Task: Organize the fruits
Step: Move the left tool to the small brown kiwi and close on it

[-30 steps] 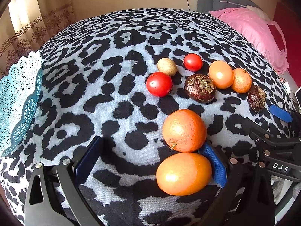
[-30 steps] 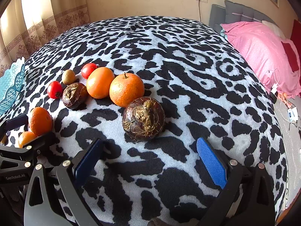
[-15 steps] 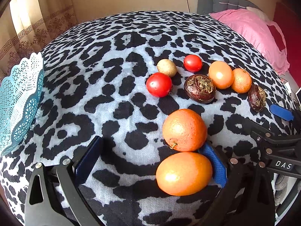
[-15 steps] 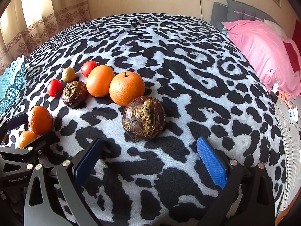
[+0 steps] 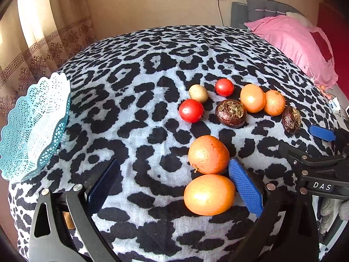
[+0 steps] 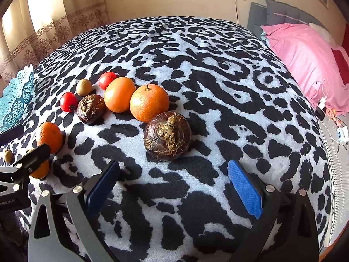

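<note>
Fruits lie scattered on a leopard-print cloth covering a table beside a bed with a pink pillow. Nearest the left tongs, a smooth orange sits between the spread fingers, close against the inner face of the blue pad, with a rougher orange touching it just beyond. Neither pad grips anything. Farther out, a red tomato, a small tan kiwi and a second tomato sit in a loose cluster, next to a dark, wrinkled brown fruit, another smooth orange and a stemmed tangerine that touch each other. A second dark brown fruit lies on the cloth straight ahead of the right tongs, whose fingers are also wide apart and empty, the fruit beyond their tips. A pale blue lace-pattern basket stands at the left edge of the table, well apart from the fruit and holding nothing visible. Patterned curtains hang behind it, lit by daylight. From the right tongs' camera, a further small tan fruit shows at the far left edge, near the other tool.
</note>
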Motion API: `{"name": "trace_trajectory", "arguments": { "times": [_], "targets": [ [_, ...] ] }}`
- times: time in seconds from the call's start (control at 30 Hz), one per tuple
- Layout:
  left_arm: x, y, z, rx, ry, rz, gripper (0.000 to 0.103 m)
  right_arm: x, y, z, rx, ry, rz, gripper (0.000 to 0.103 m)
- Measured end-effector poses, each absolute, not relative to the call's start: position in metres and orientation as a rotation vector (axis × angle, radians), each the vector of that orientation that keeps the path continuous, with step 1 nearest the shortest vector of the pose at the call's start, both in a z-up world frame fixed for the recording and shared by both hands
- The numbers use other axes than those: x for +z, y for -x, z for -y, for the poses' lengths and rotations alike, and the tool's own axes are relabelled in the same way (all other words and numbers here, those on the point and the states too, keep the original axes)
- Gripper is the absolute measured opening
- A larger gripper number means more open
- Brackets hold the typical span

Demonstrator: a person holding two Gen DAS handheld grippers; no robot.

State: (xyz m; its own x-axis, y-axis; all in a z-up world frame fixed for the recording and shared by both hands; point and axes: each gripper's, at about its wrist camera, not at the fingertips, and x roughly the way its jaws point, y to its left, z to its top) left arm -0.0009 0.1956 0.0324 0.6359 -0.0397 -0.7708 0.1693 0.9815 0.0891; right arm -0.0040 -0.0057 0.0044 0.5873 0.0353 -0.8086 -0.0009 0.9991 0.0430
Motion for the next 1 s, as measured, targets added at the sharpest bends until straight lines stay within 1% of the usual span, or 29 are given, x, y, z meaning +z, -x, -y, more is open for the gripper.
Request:
{"name": "trace_trajectory", "arguments": {
  "times": [0.5, 1.0],
  "targets": [
    [0.064, 0.030, -0.227, -0.038, -0.127, -0.773, 0.101, 0.038, 0.016, 0.002, 0.036, -0.050, -0.841, 0.098],
    [0.066, 0.077, -0.290, 0.085, -0.082, -0.789, 0.101, 0.063, 0.042, -0.031, 0.199, -0.092, -0.738, 0.098]
  ]
}}
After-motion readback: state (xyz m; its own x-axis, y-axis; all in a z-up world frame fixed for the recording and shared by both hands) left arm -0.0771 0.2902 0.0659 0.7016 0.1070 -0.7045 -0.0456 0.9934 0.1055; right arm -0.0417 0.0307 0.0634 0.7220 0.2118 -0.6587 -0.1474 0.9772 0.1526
